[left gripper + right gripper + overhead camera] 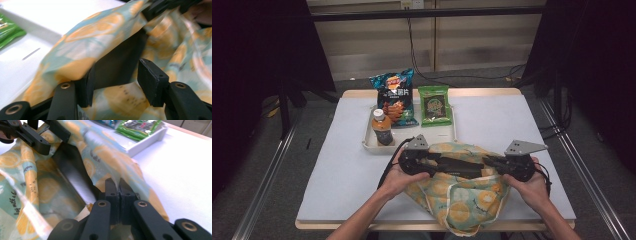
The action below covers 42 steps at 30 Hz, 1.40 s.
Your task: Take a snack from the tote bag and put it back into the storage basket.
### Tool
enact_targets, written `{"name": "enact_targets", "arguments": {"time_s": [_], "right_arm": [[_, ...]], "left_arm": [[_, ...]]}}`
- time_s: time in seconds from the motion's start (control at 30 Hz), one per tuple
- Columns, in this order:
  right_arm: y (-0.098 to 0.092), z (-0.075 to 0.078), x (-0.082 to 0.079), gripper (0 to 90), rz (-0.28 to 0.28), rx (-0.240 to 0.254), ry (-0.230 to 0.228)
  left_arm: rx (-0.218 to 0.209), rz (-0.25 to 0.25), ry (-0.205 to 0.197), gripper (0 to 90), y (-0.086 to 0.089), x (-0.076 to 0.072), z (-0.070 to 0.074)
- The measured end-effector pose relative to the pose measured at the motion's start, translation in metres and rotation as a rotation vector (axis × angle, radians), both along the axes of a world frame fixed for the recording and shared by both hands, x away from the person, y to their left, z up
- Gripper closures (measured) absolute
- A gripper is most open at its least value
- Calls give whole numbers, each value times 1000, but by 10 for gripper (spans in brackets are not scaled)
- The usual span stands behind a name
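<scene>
Right gripper view, lower centre — right tool clamps the bag's rim; left tool, apart, straddles the opposite rim — a tug could slip it free.

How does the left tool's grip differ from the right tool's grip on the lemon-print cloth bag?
The left tool stands open, the lemon-print cloth bag draped over one jaw; the right tool is shut, pinching the bag's rim. Both black two-jaw tools work at the bag's mouth, holding it apart.
</scene>
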State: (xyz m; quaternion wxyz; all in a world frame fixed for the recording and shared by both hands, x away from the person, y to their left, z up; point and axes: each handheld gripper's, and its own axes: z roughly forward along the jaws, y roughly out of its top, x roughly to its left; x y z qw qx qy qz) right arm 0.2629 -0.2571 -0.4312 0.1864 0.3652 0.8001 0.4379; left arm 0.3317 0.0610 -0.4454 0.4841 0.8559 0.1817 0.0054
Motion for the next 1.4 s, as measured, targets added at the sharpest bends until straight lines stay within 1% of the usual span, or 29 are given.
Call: {"name": "enact_targets", "arguments": {"time_s": [0.03, 0.1, 0.17, 0.2, 0.23, 0.27, 0.3, 0.33, 0.37, 0.43, 0.5, 0.53, 0.6, 0.63, 0.67, 0.7, 0.73, 0.8, 0.87, 0.93, 1.0, 1.03, 1.1, 1.13, 1.23, 1.27, 1.33, 1.37, 1.4], "right_arm": [[-3, -1, 1, 875, -17, 3, 1], [-10, -4, 5, 873, -36, 8, 13], [-14, -9, 10, 867, -49, -2, 21], [-15, -11, 12, 867, -63, -12, 22], [-18, -13, 16, 863, -72, -19, 22], [-20, -15, 19, 863, -85, -18, 30], [-22, -17, 20, 864, -87, -19, 41], [-23, -21, 22, 863, -97, -36, 48], [-24, -24, 23, 861, -105, -46, 55], [-25, -29, 26, 851, -121, -50, 71], [-24, -33, 28, 846, -126, -52, 75], [-22, -35, 29, 845, -120, -47, 84], [-19, -39, 30, 845, -102, -54, 93], [-18, -41, 30, 846, -94, -50, 106], [-16, -43, 30, 845, -84, -58, 110], [-14, -45, 29, 845, -74, -54, 116], [-12, -46, 29, 845, -58, -56, 124], [-8, -48, 29, 851, -40, -66, 128], [-6, -48, 27, 849, -6, -72, 135], [-5, -48, 25, 843, 10, -81, 141], [-5, -48, 24, 840, 22, -87, 144], [-4, -47, 22, 842, 30, -87, 149], [-3, -47, 18, 850, 49, -100, 142], [-2, -47, 16, 850, 76, -100, 150], [0, -47, 12, 836, 108, -94, 162], [1, -47, 10, 826, 95, -100, 153], [0, -44, 9, 785, 97, -95, 144], [-2, -41, 9, 745, 88, -79, 133], [-4, -38, 9, 719, 82, -60, 128]], "left_arm": [[-7, 1, 0, 474, 0, 0, -1], [-3, -7, -1, 473, 0, 1, -1], [-1, -8, 7, 471, 0, 1, -1], [0, -12, -5, 471, 0, 0, -1], [13, -11, -11, 470, 0, -1, -1], [7, -12, -9, 468, -1, -1, -1], [12, -23, -7, 466, 0, -1, -1], [12, -28, 1, 466, 1, -1, -1], [0, -26, 13, 466, 1, -1, -1], [6, -39, 12, 467, 2, 0, -1], [2, -49, 30, 465, 3, 0, -1], [7, -57, 28, 463, 4, -1, 0], [-7, -66, 61, 449, 5, -2, 0], [8, -68, 45, 443, 5, -5, 0], [15, -68, 45, 443, 6, -8, 1], [12, -74, 54, 425, 6, -10, 2], [22, -71, 48, 411, 7, -12, 3], [26, -66, 50, 378, 8, -16, 3], [7, -63, 59, 351, 11, -16, 2], [-4, -66, 58, 352, 13, -16, 1], [-10, -74, 70, 352, 14, -17, 1], [-5, -78, 69, 351, 15, -19, 2], [-3, -82, 69, 352, 16, -21, 2], [1, -87, 66, 352, 17, -22, 2], [16, -86, 47, 354, 18, -25, 3], [22, -85, 39, 353, 18, -26, 4], [21, -86, 45, 347, 20, -27, 4], [16, -80, 38, 349, 21, -27, 3], [20, -77, 28, 351, 22, -27, 3]]}}
